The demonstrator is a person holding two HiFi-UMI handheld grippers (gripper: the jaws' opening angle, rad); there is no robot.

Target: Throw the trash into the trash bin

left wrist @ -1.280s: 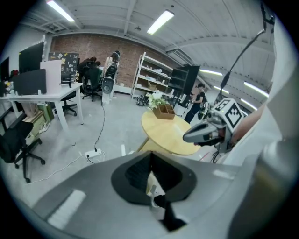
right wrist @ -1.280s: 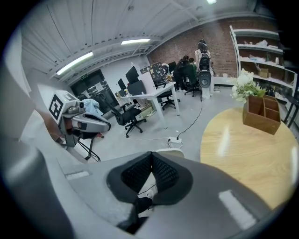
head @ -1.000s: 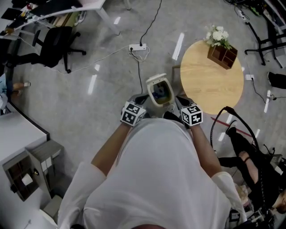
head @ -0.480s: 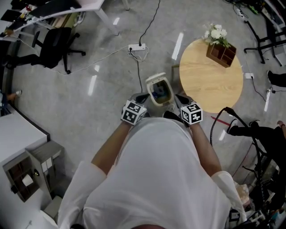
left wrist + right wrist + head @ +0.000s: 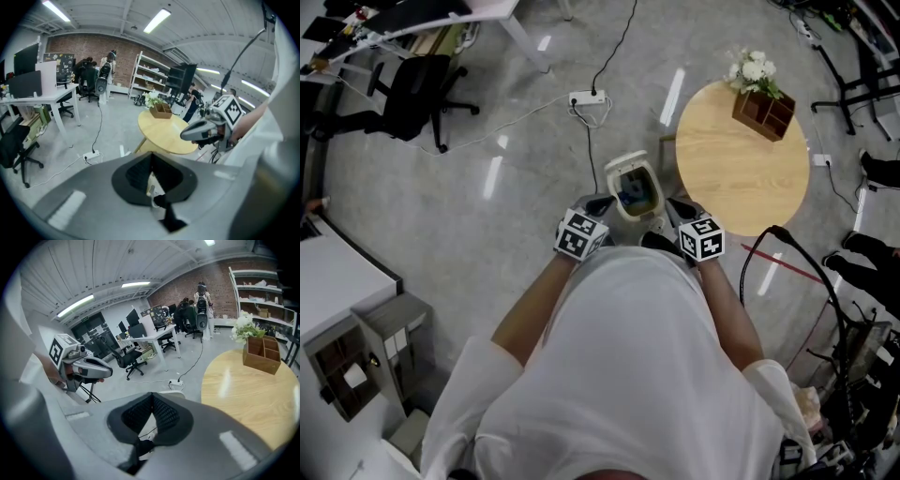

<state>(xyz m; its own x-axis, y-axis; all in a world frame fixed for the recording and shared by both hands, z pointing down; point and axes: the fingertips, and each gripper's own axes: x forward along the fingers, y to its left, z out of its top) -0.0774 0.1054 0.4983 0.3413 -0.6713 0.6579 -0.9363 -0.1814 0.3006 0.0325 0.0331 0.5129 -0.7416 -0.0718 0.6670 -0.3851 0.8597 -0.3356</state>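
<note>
A small white trash bin stands on the floor with its lid up and something blue and dark inside. My left gripper hovers at the bin's near left side, and my right gripper at its near right side. Both point down toward the floor. In the left gripper view the left gripper has its pads together with nothing between them. In the right gripper view the right gripper is likewise closed and empty. No loose trash shows in either one.
A round wooden table stands just right of the bin, with a wooden box of white flowers at its far edge. A power strip and cables lie beyond the bin. An office chair is at far left, black stands at right.
Both grippers have stayed beside the bin. A person's legs at the right side of the head view have moved off toward the right edge.
</note>
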